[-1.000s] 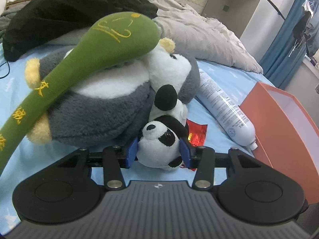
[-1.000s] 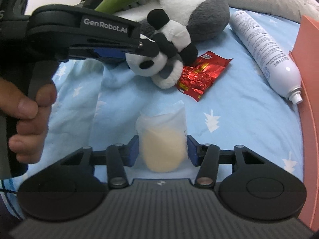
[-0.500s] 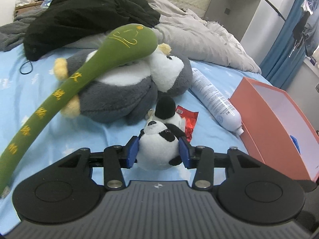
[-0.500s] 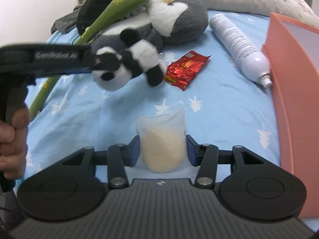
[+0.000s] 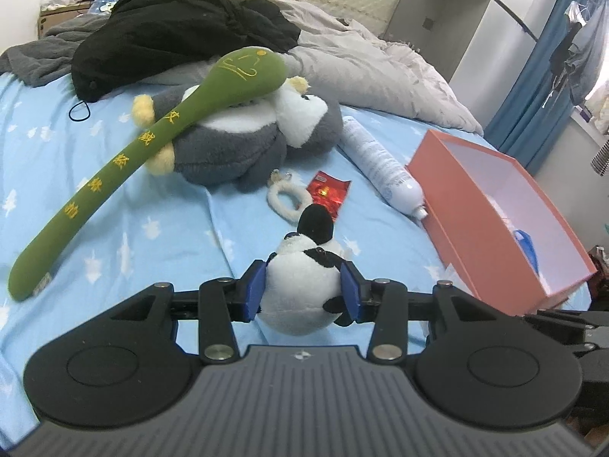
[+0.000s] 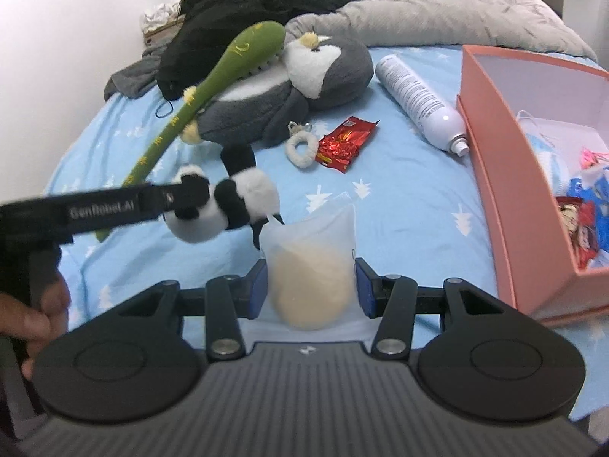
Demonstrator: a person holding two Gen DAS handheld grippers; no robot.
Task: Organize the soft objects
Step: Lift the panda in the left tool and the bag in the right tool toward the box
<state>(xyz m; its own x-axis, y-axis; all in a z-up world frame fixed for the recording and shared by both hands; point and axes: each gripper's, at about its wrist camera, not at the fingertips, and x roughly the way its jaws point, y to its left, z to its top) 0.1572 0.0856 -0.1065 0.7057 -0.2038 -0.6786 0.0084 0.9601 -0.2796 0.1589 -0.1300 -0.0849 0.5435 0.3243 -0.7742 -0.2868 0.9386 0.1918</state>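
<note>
Because both of your grippers are loaded at once, each soft item hangs clear of the light blue star-print bedsheet [image 5: 160, 228] rather than dragging across it. Your left gripper [image 5: 302, 291] pinches the small black-and-white plush panda [image 5: 304, 289] across its round white body, blue pads sunk into the fur on either side; that grip at the widest, squashiest part is likely what keeps it from slipping. Seen from the right wrist, the panda juts out past the fingertips with its limbs dangling, so its long axis runs roughly along the line of the fingers, black-tipped end pointing away from you toward the scattered items.

Your right gripper [image 6: 310, 289] squeezes the clear plastic pouch holding a pale cream soft pad [image 6: 310, 278] between its pads. The pouch stands upright in the jaws, long axis up and forward, the empty top of the bag leaning away from you.

The open salmon-pink cardboard box [image 6: 506, 175] sits to the right of both loads with oddments already in it, so it looks like the place you are carrying toward. Left behind on the sheet are the big grey-and-white plush penguin [image 5: 243, 144] with the long green embroidered plush stick [image 5: 152, 152] lying across it, a fluffy white loop [image 5: 287, 200], a red foil packet [image 5: 329, 194] and a white spray can [image 5: 380, 167].
</note>
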